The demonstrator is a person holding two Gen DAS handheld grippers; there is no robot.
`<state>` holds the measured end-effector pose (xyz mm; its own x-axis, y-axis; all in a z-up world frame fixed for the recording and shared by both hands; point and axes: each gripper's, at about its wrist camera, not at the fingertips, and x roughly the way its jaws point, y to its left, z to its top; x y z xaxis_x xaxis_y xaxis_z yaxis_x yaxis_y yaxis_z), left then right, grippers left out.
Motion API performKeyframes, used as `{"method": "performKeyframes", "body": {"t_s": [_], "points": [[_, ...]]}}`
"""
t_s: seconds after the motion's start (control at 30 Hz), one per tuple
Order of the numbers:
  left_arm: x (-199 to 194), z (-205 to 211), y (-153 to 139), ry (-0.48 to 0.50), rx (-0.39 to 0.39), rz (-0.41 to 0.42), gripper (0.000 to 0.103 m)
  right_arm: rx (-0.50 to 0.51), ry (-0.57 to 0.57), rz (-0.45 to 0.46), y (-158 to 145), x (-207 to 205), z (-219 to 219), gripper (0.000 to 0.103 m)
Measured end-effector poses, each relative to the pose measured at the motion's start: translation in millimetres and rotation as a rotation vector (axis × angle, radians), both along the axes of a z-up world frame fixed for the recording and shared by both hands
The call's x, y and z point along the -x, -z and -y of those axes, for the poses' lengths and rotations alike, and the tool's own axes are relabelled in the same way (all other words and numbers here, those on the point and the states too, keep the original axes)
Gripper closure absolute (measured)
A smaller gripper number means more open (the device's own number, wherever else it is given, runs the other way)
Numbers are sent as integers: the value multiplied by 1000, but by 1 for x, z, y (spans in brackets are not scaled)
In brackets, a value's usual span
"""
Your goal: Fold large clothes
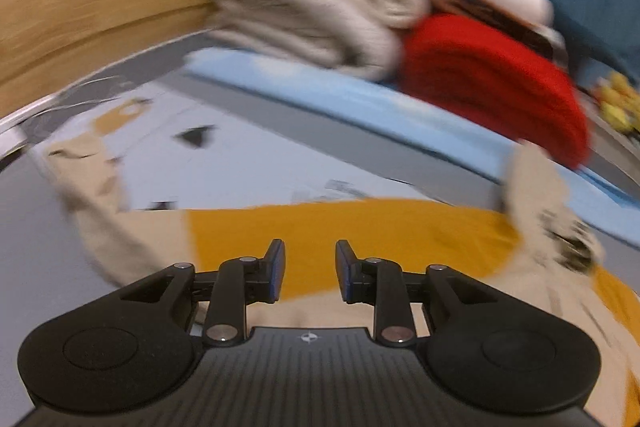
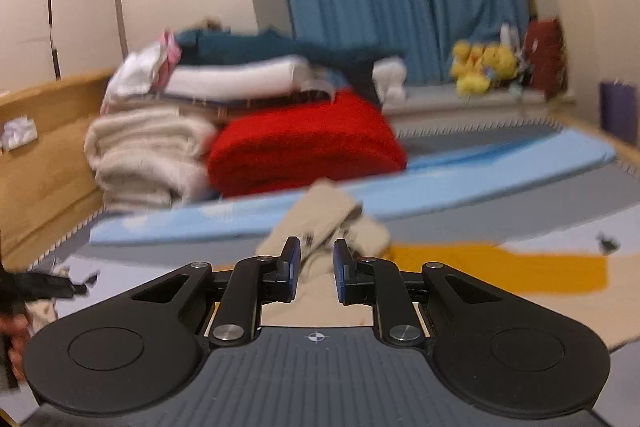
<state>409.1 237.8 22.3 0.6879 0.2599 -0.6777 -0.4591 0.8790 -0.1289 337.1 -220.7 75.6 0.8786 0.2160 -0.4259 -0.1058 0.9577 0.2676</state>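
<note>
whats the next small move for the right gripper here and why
Probably ease the right gripper a little forward and close on the bunched beige sleeve. Its jaws stand apart with the cloth just ahead of the tips, apparently not yet pinched, and the beige and mustard garment lies spread on the bed, unfolded. The left gripper is open over it too.

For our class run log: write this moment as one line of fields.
stage: folding | garment: beige-and-mustard, flat on bed | left gripper: open, empty | right gripper: open at bunched beige cloth
</note>
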Motion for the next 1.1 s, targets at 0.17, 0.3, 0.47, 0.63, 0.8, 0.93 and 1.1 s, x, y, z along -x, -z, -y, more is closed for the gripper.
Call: {"method": "performKeyframes", "body": {"t_s": [0.17, 0.3, 0.47, 0.63, 0.8, 0.93, 1.1], "points": [[1, -71, 8, -162, 20, -4, 47, -34, -69, 25, 11, -12, -16, 83], [6, -131, 17, -303, 52, -14, 39, 55, -103, 15, 32, -14, -29, 83], [15, -194, 21, -423, 142, 3, 38, 84, -126, -43, 54, -22, -35, 85], [11, -218, 37, -452, 239, -11, 38, 102, -141, -69, 62, -28, -39, 92], [3, -214, 49, -461, 240, -34, 48, 110, -160, -95, 70, -30, -42, 95], [1, -211, 55, -458, 213, -73, 95, 106, -157, -128, 75, -32, -41, 97], [-2, -188, 33, -438, 74, -33, 102, 105, -146, -187, 81, -36, -37, 102]]}}
